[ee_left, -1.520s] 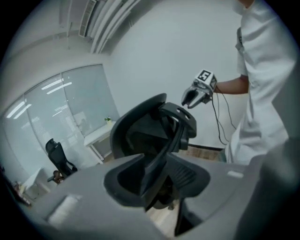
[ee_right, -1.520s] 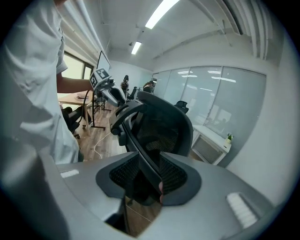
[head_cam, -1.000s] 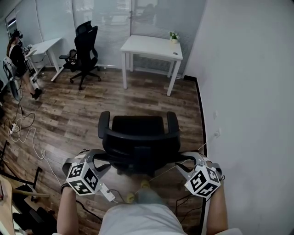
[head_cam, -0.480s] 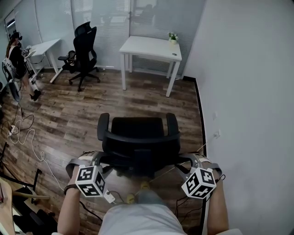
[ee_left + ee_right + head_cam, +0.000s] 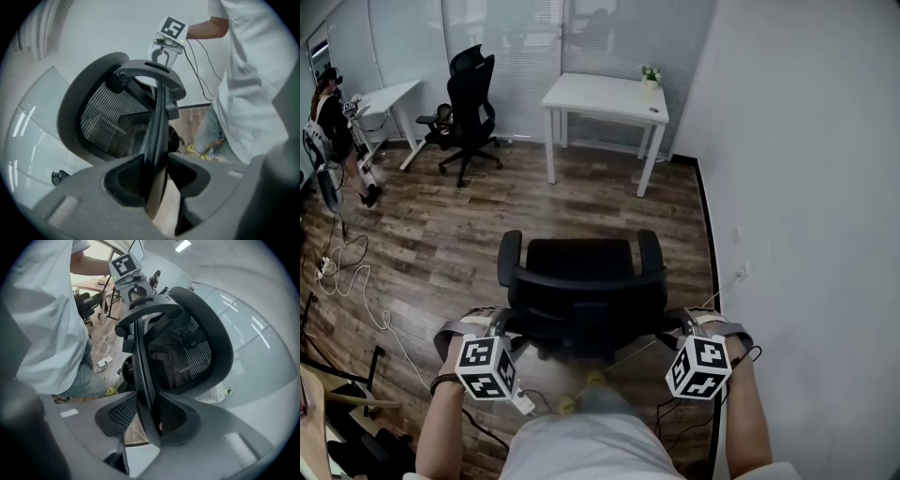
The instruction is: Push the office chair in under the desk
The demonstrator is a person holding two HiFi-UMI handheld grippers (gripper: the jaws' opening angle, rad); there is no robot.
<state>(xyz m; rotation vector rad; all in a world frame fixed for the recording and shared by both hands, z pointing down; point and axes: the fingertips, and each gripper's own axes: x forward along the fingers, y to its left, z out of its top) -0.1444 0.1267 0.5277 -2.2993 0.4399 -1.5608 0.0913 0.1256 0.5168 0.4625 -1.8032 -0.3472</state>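
Your left tool (image 5: 157, 182) has the thin dark edge of the backrest (image 5: 157, 136) between its jaws. The jaws are closing. One pad lies against the edge, and a thin gap shows on the other side. Your right tool (image 5: 147, 420) is closed on the opposite edge of the same backrest, and both pads press on it.

The only print I can make out is the black-and-white square pattern on the marker cubes (image 5: 487, 367), which has no letters.

The office chair (image 5: 581, 281) stands on the wood floor (image 5: 581, 202), directly in front of you. Its back is toward you and its seat (image 5: 581, 255) points away, toward the white table (image 5: 605, 94) at the far wall. The backrest runs from left to right across the head view, with one tool at each end. The two armrests (image 5: 510, 255) point forward. The chair is well apart from the table, with open floor between them.

Seat and backrest hide the base and wheels of the chair, and your body covers the lower middle of the head view. A small plant (image 5: 651, 75) stands on the far right corner of the table. At the far left there is a second black chair (image 5: 471, 103) near another white table (image 5: 389, 94). A person (image 5: 328, 112) there is partly cut off by the edge.
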